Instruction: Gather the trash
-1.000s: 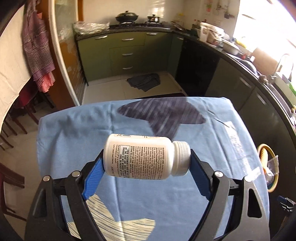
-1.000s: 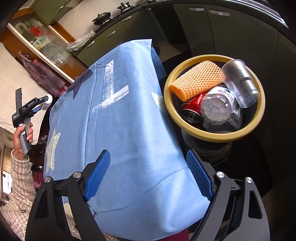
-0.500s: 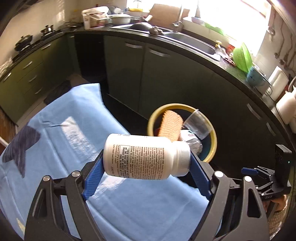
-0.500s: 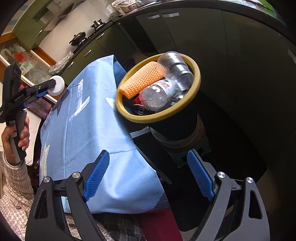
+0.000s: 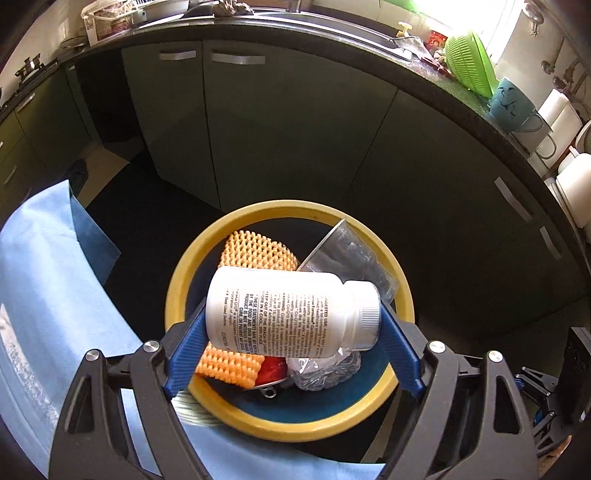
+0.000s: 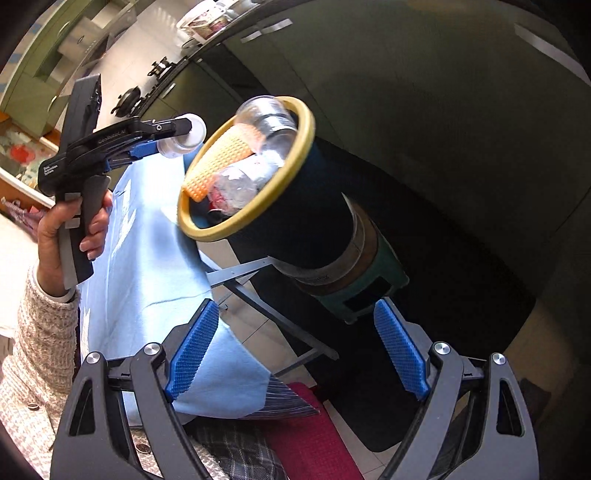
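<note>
We clamp the white bottle [image 5: 291,312] crosswise in our left gripper [image 5: 291,332] above the yellow-rimmed bin [image 5: 177,288], cap toward three o'clock, while our right gripper [image 6: 295,350] hangs open, holding nothing.

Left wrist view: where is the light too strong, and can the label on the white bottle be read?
Left wrist view: the window at top right is blown out; the white bottle in the left gripper is sharp, its small print partly readable; the counter edge bows from fisheye distortion. Right wrist view: the bottle is small and overexposed, the cabinets dark.
</note>
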Demonstrator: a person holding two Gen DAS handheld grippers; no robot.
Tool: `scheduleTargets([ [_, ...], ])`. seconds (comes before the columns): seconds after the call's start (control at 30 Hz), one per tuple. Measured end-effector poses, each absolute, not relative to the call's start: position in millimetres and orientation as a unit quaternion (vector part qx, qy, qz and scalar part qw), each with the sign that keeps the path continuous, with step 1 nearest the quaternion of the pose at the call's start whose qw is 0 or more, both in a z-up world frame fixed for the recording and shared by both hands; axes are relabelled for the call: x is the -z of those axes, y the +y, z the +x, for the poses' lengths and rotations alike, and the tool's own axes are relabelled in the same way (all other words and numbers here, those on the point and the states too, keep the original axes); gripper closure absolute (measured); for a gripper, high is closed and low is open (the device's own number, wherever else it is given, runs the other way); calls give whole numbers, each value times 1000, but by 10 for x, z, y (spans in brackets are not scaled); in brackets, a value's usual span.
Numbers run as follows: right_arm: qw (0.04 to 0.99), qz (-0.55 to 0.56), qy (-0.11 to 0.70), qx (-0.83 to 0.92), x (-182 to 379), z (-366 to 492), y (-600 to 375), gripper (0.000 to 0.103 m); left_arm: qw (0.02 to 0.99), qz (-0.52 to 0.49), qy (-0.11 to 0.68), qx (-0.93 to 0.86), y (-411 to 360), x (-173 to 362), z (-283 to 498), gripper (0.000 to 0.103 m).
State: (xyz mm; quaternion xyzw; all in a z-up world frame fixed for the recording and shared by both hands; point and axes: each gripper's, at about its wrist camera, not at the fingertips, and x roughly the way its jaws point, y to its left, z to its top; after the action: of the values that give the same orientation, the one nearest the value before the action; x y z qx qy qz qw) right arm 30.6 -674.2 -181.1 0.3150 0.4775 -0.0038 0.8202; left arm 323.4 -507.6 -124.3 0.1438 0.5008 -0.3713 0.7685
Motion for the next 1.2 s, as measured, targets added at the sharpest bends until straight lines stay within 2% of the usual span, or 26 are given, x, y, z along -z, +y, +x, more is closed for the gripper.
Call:
scheduleTargets([
  [0.17, 815, 321, 482, 1, 1887, 302, -6757, 18, 754, 123, 513, 391, -5129, 1270, 3263, 20],
  [0.3, 816, 320, 481, -2, 1880, 344, -6727, 18, 765, 122, 490, 401, -5048, 1074, 3204, 12],
  [0.6, 827, 300, 475, -27, 1683, 405, -6422, 17, 787, 109, 446, 412, -4524, 601, 2875, 10],
  [0.9, 838, 262, 475, -51, 1536, 475, -5985, 15, 851, 60, 372, 366, -2991, 167, 2142, 7],
  [1.2, 862, 172, 469, -83, 1289, 559, -5136, 13, 926, 20, 314, 210, -1284, 90, 1145, 7],
])
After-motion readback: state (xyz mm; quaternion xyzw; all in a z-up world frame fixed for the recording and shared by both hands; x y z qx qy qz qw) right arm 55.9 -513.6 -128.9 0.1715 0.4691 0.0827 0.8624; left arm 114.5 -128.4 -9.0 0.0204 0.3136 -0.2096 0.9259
